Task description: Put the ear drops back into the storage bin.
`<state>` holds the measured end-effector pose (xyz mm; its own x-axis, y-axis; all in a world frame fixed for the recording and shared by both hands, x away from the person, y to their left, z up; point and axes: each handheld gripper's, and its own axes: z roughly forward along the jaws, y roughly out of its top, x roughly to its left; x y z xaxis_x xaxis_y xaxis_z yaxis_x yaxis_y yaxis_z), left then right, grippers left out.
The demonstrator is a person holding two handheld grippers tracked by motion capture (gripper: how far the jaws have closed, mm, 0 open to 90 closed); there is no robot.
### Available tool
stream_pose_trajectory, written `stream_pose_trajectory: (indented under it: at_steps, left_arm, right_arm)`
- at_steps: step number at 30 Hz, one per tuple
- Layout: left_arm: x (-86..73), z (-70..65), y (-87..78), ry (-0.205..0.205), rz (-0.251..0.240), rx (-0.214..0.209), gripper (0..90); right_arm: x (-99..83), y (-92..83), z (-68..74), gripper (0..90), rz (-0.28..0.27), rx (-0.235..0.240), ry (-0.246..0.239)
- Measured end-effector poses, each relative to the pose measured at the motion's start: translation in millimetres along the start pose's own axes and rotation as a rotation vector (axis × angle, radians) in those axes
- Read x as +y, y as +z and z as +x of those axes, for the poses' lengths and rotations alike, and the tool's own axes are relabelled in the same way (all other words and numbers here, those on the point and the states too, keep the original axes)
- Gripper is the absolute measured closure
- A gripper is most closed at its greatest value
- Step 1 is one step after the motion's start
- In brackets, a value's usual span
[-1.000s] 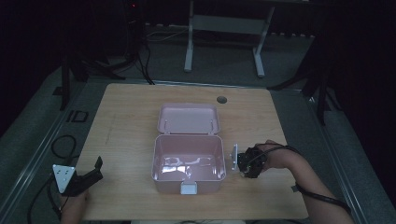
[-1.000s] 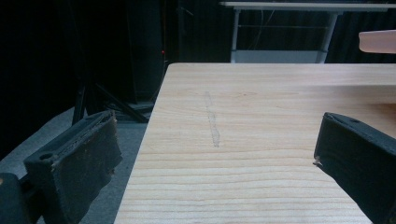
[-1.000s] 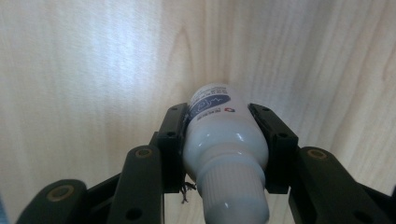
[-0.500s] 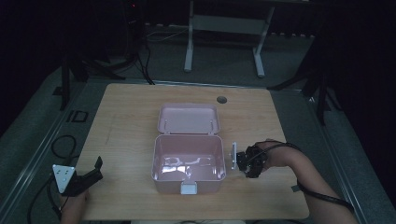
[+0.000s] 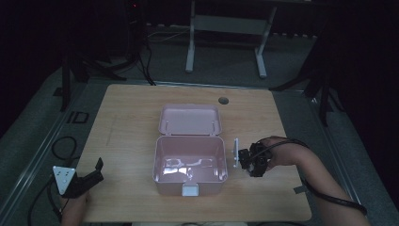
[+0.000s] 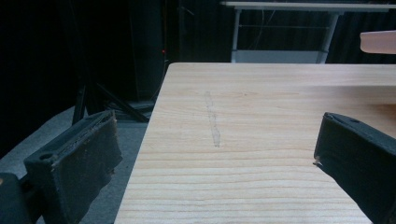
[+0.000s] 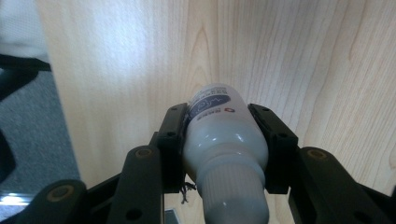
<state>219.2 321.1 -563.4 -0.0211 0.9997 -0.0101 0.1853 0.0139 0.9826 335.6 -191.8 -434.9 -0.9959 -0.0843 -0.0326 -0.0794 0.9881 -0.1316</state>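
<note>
We hold a gripper in each hand at a wooden table (image 5: 131,117). In the middle of the table sits a pink box (image 5: 190,162), and we tell every place from that box.

The box is open. Its lid (image 5: 190,120) lies flat behind it, on the far side from us, touching the box's back edge. The inside of the box looks shiny, and we cannot tell what is in it. A small pale latch (image 5: 190,190) sits on the front wall of the box.

Our right gripper (image 5: 244,157) is just beside the right wall of the box, up off the table. Its two black jaws are squeezed tight on a white bottle (image 7: 223,140). In the right gripper view, the bottle sits right between the pads, one pad on each side, both pressing on it. The bottle has a dark blue label (image 7: 212,107) near its far end and a ribbed neck near us. Under the bottle we see the pale wood of the table, and the bottle does not touch it. In the high view, a flat grey plate (image 5: 235,153) on that gripper stands closest to the box.

Our left gripper (image 5: 91,176) is well apart from the box, off to its left, near the front left corner of the table. Its jaws stand wide apart with nothing between them. In the left gripper view, we see bare wood between the two black pads (image 6: 79,158).
</note>
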Motion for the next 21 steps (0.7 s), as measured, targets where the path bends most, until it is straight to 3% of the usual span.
stream_pose_trajectory:
  at_steps: [21]
  left_arm:
    - [0.0,-0.2,-0.1,0.003,0.0,0.0,0.5]
  right_arm:
    - [5.7,-54.6,0.0,59.5,0.01,-0.031,-0.008]
